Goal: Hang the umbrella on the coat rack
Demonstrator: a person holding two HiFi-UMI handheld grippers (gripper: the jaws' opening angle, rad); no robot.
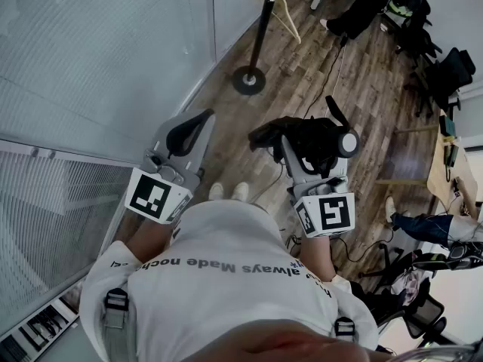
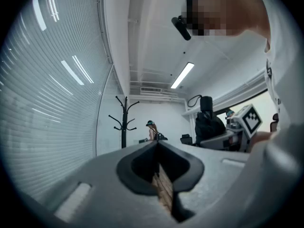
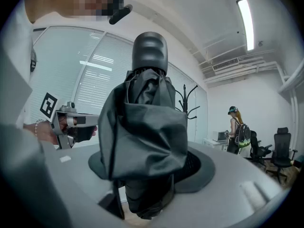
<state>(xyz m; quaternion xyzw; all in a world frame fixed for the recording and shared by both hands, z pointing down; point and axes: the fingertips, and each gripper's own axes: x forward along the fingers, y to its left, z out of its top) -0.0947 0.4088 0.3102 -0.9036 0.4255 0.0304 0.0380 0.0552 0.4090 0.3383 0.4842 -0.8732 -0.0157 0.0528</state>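
Head view, with both gripper views. The person stands on a wooden floor point(image 1: 302, 66) and holds both grippers level in front of the body.

The left gripper point(image 1: 198, 123) is empty. Its fingers are pressed together, and only a strip of floor shows through the slot behind them.

The right gripper point(image 1: 296, 145) carries the umbrella point(image 1: 306, 134). Its fingers are spread wide and pinch the folded black fabric from both sides. The umbrella lies crosswise between them, with loose folds bulging over the fingers and a rounded grey handle point(image 3: 149, 51) sticking out past one side.

The coat rack point(image 1: 260, 32) is a black pole on a round base. It stands on the floor near the edge that runs along the wall of white blinds point(image 1: 98, 59), well ahead of both grippers. The umbrella is well apart from the rack and does not touch it. The branched black hooks at the top of the rack show in both gripper views.

At the far end of the room, another person with a backpack point(image 3: 236, 129) stands beside office chairs point(image 3: 280, 148).
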